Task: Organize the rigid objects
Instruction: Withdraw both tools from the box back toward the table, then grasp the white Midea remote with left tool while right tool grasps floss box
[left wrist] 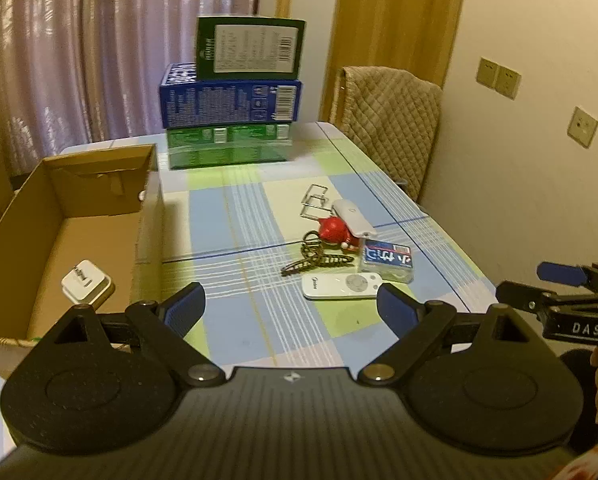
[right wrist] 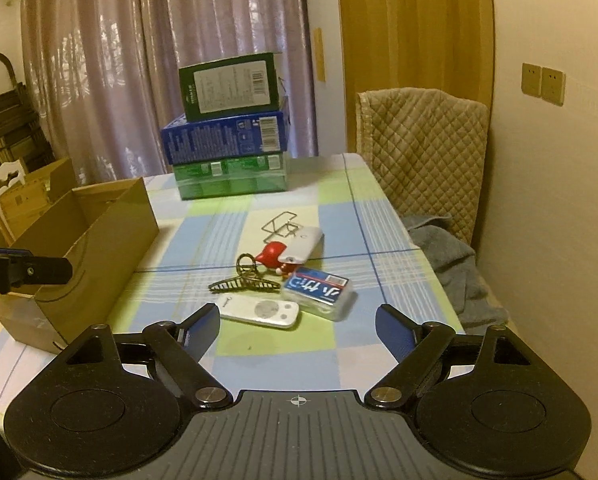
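Both sets of tongs were spread wide and held nothing: the left tongs [left wrist: 291, 306] hung over the near edge of the checked worktop [left wrist: 235, 216], the right tongs [right wrist: 297, 326] beside them.

Just beyond lay a white remote control [right wrist: 259, 311], a clear box with a blue label [right wrist: 319, 291] touching its far end, a dark hair claw clip [right wrist: 245, 282], a red figurine [right wrist: 273, 255] partly under a white oblong device [right wrist: 305, 249], and a wire clip [right wrist: 279, 222].

To the left stood the open cardboard box [left wrist: 99, 184], holding a white charger plug [left wrist: 86, 283].

Risk, as judged: the items were crowded and touching, so closing on the remote could nudge the clear box or snag the claw clip. The flat remote offered little height to grip and might slip.

At the far end stood stacked cartons [left wrist: 231, 96].
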Motion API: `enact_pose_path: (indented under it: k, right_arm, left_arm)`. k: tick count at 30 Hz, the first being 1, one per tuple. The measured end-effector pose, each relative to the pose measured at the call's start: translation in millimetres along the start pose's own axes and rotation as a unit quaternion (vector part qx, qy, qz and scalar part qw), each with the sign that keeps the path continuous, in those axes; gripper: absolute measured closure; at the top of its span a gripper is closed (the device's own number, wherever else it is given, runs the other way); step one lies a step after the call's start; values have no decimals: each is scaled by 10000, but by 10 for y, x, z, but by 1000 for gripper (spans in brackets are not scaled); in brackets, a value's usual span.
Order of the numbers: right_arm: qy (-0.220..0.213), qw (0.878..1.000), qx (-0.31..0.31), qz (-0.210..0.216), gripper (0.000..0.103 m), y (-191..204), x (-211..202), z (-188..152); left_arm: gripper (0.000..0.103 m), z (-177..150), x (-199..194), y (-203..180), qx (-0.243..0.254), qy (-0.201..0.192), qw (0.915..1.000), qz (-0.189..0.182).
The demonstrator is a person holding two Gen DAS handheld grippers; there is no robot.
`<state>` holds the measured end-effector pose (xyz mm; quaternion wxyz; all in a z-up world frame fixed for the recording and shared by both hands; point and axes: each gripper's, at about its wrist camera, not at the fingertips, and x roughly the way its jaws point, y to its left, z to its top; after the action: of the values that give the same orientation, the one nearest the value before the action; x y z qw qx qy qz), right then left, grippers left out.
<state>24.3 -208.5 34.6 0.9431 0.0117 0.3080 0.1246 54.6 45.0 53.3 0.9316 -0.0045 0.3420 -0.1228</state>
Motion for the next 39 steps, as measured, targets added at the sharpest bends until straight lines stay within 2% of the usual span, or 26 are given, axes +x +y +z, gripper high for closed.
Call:
enact_pose_path:
  k: [7, 12, 18, 21, 26, 31, 34, 39]
  right_arm:
    - [140, 9998, -112, 22, 21, -86, 79, 21]
    - [261, 9985, -467, 118, 21, -130, 127, 81]
    - [573, 9925, -1022, 351, 21, -212, 297, 196]
    - [712, 9863, -1361, 600, 21, -266, 435, 260]
    - [968, 9733, -1887, 876, 21, -388, 806, 341]
    - [1197, 9530, -2508, 1206, 21, -454, 1223, 395]
    - [1298, 9392, -2849, 1409, 21, -486, 1458, 413]
    - [1556, 9173, -3231, 1731, 22, -540, 1855, 454]
  left_arm:
    - [13, 17, 139, -105, 297, 151, 9993, -163]
    - [13, 26, 230, -220, 696, 276, 9966, -332]
    - [13, 85, 361, -358, 1398, 392, 9875, -615]
    - [14, 127, 491, -394, 1700, 489, 9814, -745]
    - [20, 222, 795, -504, 2415, 606, 9630, -1031]
    - [24, 310, 1178, -540, 2957, 714, 9438, -1294]
    - [26, 330, 1419, -563, 3322, 864, 9287, -1405]
    - [36, 339, 1787, -603, 3865, 1164, 8992, -1688]
